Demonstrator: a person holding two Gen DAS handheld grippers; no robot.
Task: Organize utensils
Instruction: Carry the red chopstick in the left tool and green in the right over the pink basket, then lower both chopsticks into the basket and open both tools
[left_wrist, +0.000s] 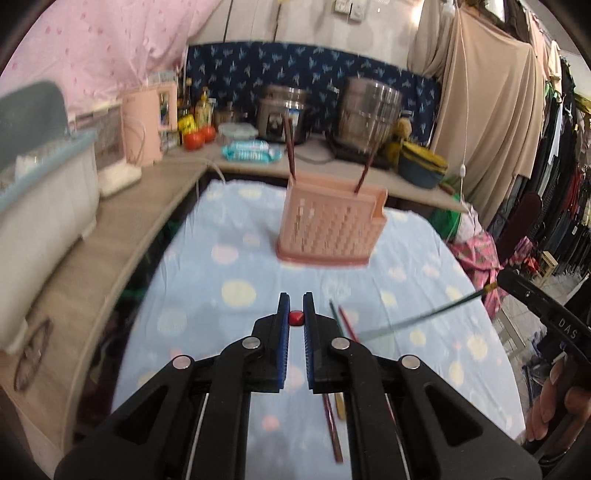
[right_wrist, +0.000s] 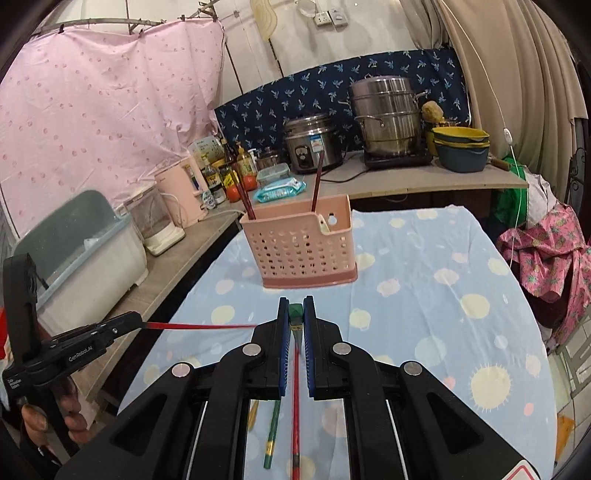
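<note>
A pink slotted utensil holder stands on the blue spotted tablecloth with two dark red chopsticks upright in it. My left gripper is shut on a red chopstick, seen end-on; from the right wrist view it sticks out sideways. My right gripper is shut on a green chopstick; in the left wrist view it points left. Loose chopsticks lie on the cloth below the grippers: green, red, dark red.
A wooden counter runs along the left and back with a plastic bin, pink kettle, bottles, tomatoes, rice cooker, steel steamer pot and stacked bowls. Clothes hang at right.
</note>
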